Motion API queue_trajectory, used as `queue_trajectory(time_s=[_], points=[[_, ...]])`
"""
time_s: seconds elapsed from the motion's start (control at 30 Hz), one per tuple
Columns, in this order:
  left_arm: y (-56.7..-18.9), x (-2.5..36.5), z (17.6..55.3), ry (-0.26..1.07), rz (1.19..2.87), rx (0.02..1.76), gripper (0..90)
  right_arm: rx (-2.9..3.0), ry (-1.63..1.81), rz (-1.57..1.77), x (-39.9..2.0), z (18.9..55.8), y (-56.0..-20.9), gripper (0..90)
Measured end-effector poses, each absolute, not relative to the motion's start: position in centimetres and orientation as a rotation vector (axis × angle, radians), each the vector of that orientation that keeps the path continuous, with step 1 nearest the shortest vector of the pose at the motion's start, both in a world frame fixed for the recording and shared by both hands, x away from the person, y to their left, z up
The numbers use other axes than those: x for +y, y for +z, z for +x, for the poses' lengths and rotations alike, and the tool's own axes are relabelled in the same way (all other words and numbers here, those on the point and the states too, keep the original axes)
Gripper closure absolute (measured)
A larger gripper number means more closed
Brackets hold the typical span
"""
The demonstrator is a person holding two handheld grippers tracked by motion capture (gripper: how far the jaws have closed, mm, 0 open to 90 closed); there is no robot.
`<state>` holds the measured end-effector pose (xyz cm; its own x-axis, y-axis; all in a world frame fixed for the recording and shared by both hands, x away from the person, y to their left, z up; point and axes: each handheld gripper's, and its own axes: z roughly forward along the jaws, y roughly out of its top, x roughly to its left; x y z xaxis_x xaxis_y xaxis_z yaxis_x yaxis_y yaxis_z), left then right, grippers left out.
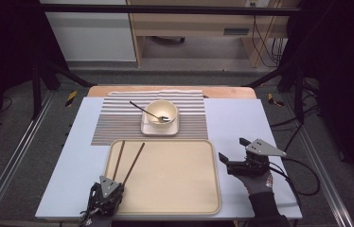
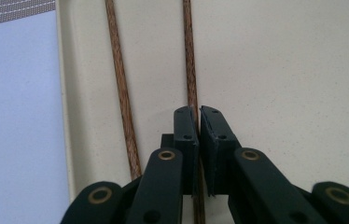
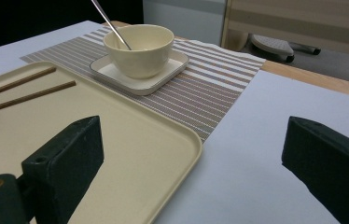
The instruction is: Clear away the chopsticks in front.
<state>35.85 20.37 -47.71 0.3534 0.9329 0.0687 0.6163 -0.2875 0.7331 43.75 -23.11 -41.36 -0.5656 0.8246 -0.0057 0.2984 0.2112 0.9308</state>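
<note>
- Wooden chopstick [image 2: 190, 70]: our left gripper view shows the left gripper [image 2: 198, 116] clamped on it.
- From above, we see our right gripper [image 1: 234, 149] gaping beside the tray [image 1: 203, 189].

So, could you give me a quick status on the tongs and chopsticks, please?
Left tongs shut on right chopstick. Right tongs open, beside tray. Nothing in the way.
</note>
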Motion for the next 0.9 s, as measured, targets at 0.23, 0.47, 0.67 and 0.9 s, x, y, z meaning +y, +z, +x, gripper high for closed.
queue_trajectory(time_s=[0.23,0.47,0.67,0.9], points=[[-46.9,20.3,36.0,0.656,2.001,1.32,76.0,1.978,1.343,1.037,-23.1,43.8,-41.4,5.9],[-43.5,20.6,37.8,0.618,1.944,1.198,72.2,1.974,1.351,1.038,-23.1,43.8,-41.3,5.9],[-42.4,20.2,41.0,0.548,2.002,1.117,75.1,1.977,1.347,1.039,-23.1,43.8,-41.4,5.9],[-44.1,19.1,43.9,0.443,2.115,1.028,86.0,1.979,1.341,1.039,-23.1,43.8,-41.5,5.9]])
